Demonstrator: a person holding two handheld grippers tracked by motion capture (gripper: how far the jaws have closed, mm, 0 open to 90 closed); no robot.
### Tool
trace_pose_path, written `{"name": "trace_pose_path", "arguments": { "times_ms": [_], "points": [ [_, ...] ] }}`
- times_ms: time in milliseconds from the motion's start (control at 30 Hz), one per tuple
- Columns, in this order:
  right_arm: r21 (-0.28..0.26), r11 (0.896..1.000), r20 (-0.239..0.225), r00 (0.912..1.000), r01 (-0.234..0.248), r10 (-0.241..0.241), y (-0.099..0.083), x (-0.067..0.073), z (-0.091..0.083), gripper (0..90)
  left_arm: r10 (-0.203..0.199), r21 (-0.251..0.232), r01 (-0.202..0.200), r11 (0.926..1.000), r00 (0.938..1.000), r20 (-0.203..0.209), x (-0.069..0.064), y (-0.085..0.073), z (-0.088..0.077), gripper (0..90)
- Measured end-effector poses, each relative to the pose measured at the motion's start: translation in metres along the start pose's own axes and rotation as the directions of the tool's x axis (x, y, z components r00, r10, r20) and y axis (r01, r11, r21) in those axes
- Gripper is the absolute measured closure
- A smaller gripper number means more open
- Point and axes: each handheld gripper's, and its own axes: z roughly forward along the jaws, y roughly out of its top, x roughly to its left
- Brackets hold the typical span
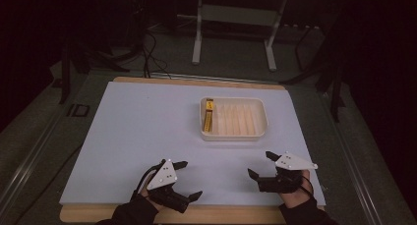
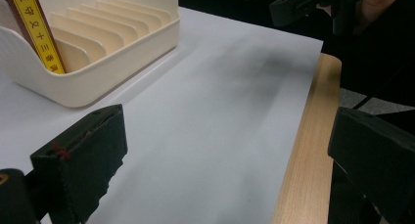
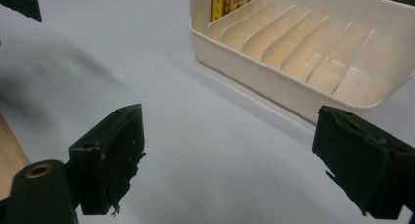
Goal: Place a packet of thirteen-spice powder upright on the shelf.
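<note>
Two grippers hover near the front of the worktop (image 1: 147, 122), both short of the cream rack (image 1: 260, 131): left gripper (image 1: 189, 180) and right gripper (image 1: 261, 165), each with jaws spread, holding nothing. One yellow-spined book (image 1: 209, 116) stands in the rack's leftmost slot.

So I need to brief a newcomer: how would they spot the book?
On the table's white sheet sits a cream rack with divider slots. The book stands in its leftmost slot, the one filled slot, with a yellow spine and dark printed characters.
</note>
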Motion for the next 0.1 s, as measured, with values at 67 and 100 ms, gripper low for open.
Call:
{"name": "trace_pose_path", "arguments": {
  "times_ms": [67, 100],
  "points": [
    [-0.001, 1.0, 0.0, 1.0, 0.0, 0.0, 0.0, 0.0002, -0.0003, 11.8, -0.002, 0.001, 0.002, 1.0, 1.0, 0.001, 0.0, -0.0002, 0.0003, 1.9],
    [-0.002, 1.0, 0.0, 1.0, 0.001, -0.001, 0.0001, 0.0002, -0.0003, 11.7, -0.001, 0.003, 0.001, 1.0, 1.0, -0.001, 0.0, -0.0003, 0.0005, 1.8]
  ]
}}
